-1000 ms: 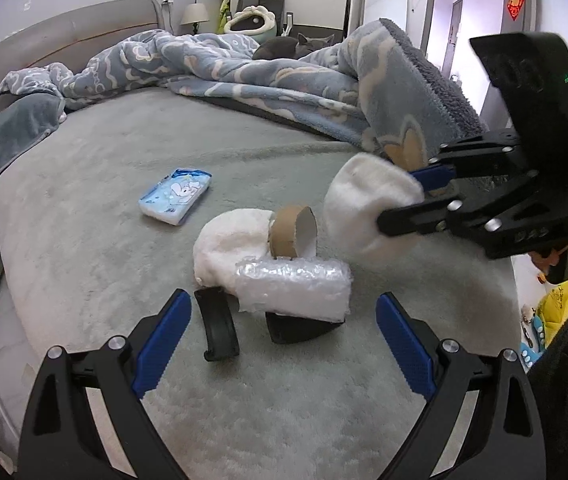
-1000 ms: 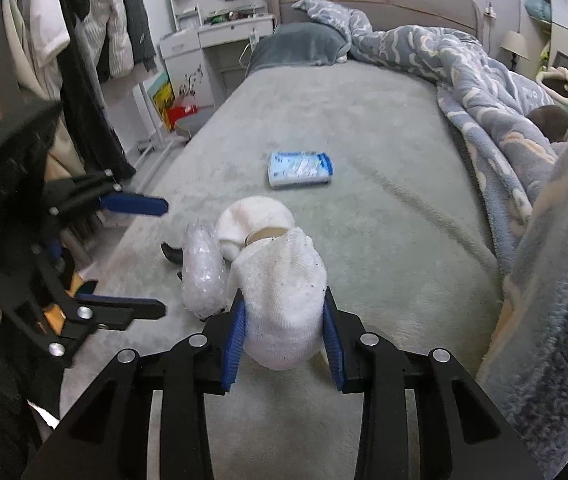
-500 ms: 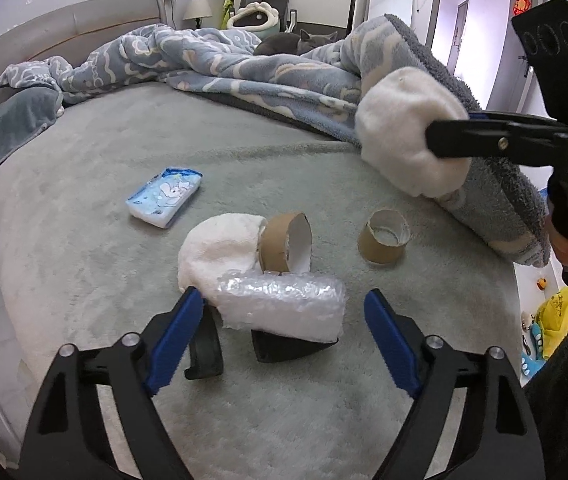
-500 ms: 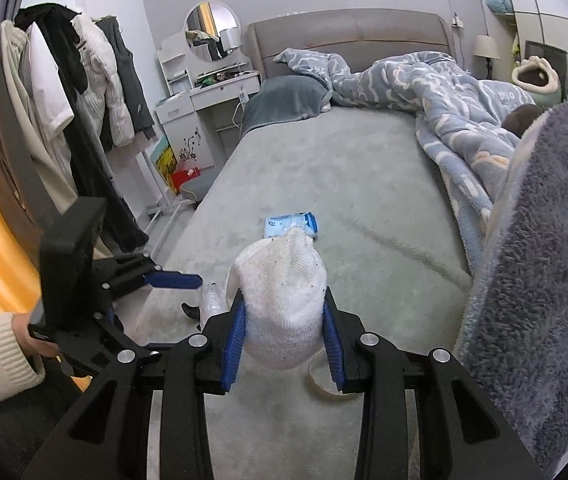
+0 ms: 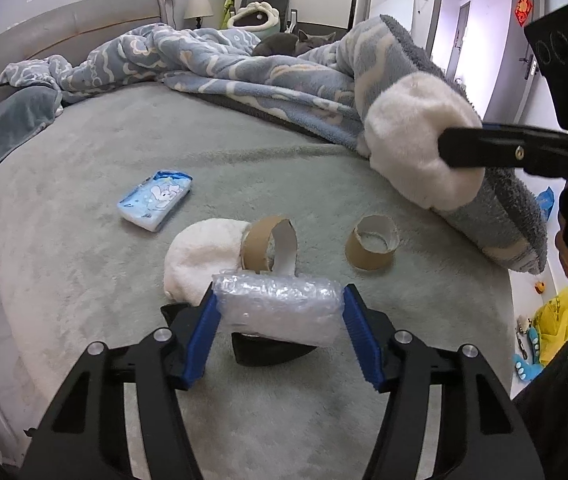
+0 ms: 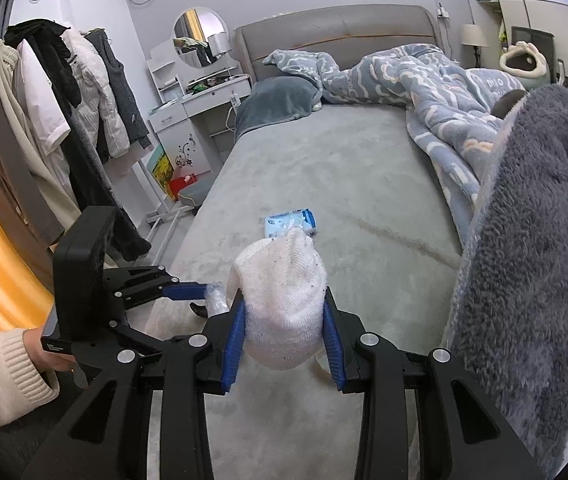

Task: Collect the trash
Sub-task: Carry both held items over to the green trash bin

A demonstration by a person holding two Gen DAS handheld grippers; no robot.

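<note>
My left gripper is low over the grey bed, its jaws closing on a bubble wrap roll. The blue pads touch both ends of the roll. A black curved piece lies under it. Behind it are a white fluffy sock, a torn cardboard ring and a short cardboard tube. My right gripper is shut on another white fluffy sock and holds it above the bed. In the left wrist view that sock hangs at the right.
A blue tissue pack lies farther up the bed. A rumpled blue blanket covers the far and right side, with a grey cat behind it. Clothes on a rack and a white dresser stand left of the bed.
The left jaws narrowed from wide open until the pads reached the bubble wrap roll. The right gripper lifted its sock up and to the right, uncovering the short cardboard tube.
</note>
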